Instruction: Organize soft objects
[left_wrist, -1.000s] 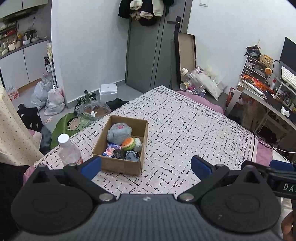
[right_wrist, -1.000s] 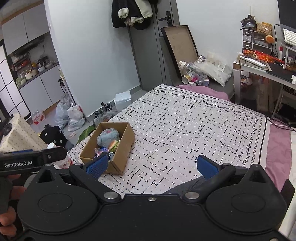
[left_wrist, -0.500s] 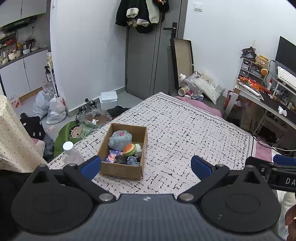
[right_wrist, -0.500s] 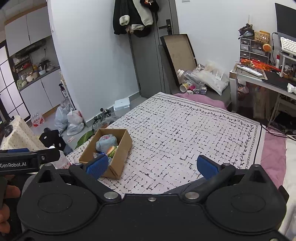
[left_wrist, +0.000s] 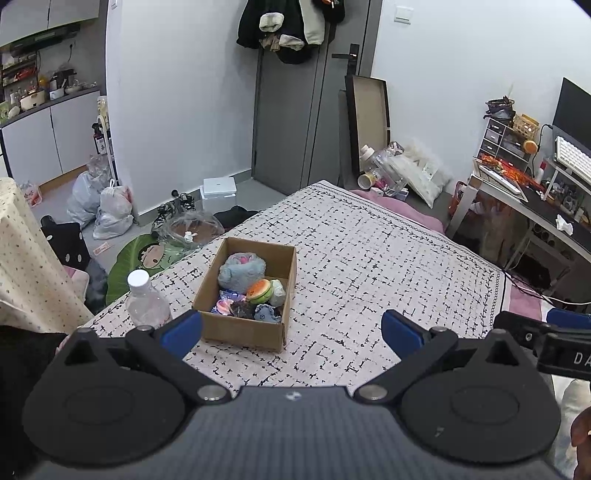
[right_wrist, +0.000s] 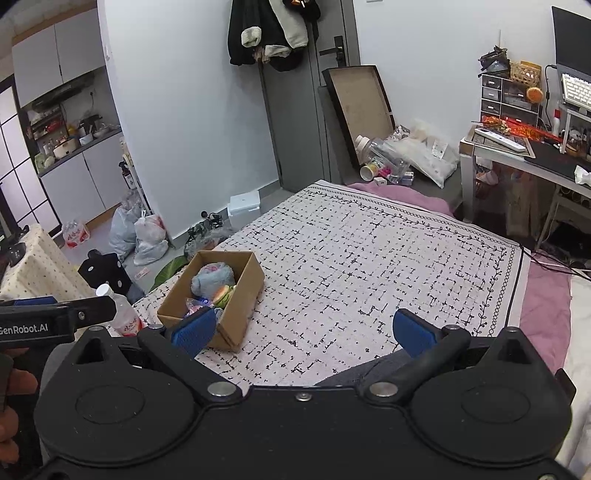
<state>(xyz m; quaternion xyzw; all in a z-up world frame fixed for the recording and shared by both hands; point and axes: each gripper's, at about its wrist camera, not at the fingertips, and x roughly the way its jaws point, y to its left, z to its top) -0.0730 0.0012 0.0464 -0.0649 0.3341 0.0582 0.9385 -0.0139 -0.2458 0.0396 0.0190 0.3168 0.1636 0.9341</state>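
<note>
We see an open cardboard box (left_wrist: 246, 291) holding the soft toys: a blue plush (left_wrist: 242, 270) at its far end, an orange-and-green burger (left_wrist: 260, 291) mid-box, and smaller pieces at its near end.

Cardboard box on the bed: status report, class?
Both tools open, empty. Cardboard box holds soft toys. Water bottle stands beside it.

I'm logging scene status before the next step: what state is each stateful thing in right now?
Left hand-held gripper: open, holding nothing.
Right hand-held gripper: open, holding nothing.
Brown cardboard box: top open, soft toys inside.
Clear plastic water bottle with white cap: upright, capped.
Grey door: shut.
Fluffy blue plush toy: lying in the box.
</note>
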